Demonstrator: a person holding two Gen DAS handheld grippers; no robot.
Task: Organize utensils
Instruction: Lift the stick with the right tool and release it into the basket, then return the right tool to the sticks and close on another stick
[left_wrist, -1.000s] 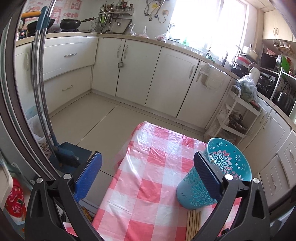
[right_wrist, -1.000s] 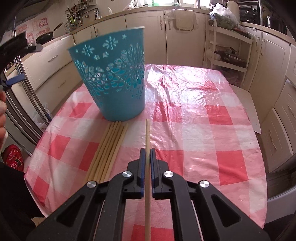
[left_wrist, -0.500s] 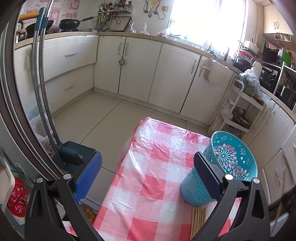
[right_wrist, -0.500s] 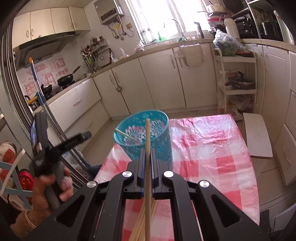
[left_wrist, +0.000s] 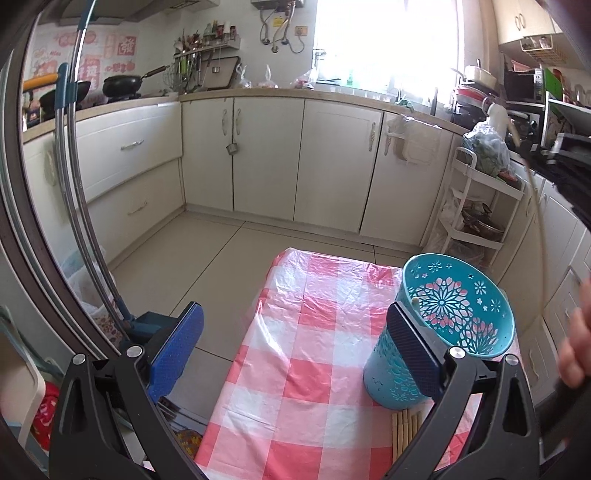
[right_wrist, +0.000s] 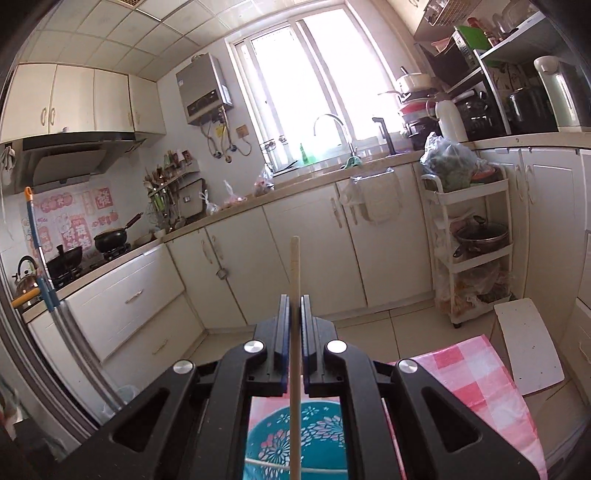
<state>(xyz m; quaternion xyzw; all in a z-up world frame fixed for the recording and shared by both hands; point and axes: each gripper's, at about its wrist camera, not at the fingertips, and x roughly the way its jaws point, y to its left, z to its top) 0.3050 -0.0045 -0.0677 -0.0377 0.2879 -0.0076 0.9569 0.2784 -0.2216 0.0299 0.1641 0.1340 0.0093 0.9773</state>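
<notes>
Chopstick (right_wrist: 294, 317) stood clamped between the blue pads of the right tongs (right_wrist: 294, 314), jaws clenched on it, its far tip rising past the pads toward the far cabinets and its near length running down over the mouth of the teal holder (right_wrist: 295, 439) directly below. A second pale stick (right_wrist: 295, 466) lay across the inside of that holder, as seen from the right wrist view.

Left tongs (left_wrist: 291, 336) stood released and empty, jaws wide apart; the left pad (left_wrist: 175, 347) hung over the floor off the counter's left edge, the right pad (left_wrist: 413, 350) in front of the holder's (left_wrist: 461, 306) near left wall, contact not clear. The holder stood upright on the checked pink-and-white cloth of the counter (left_wrist: 295, 350), near its right side. A row of loose chopsticks (left_wrist: 406, 430) lay flat on the cloth just near of the holder's base, partly hidden by the left tongs' right arm.

From the left wrist view, the right tongs (left_wrist: 561, 166) showed blurred at the upper right edge, well above the holder, with the held chopstick (left_wrist: 532, 192) a faint streak. Part of a hand (left_wrist: 574, 343) showed at the right edge.

Dustpan and broom handles (left_wrist: 88, 221) leaned at far left.
</notes>
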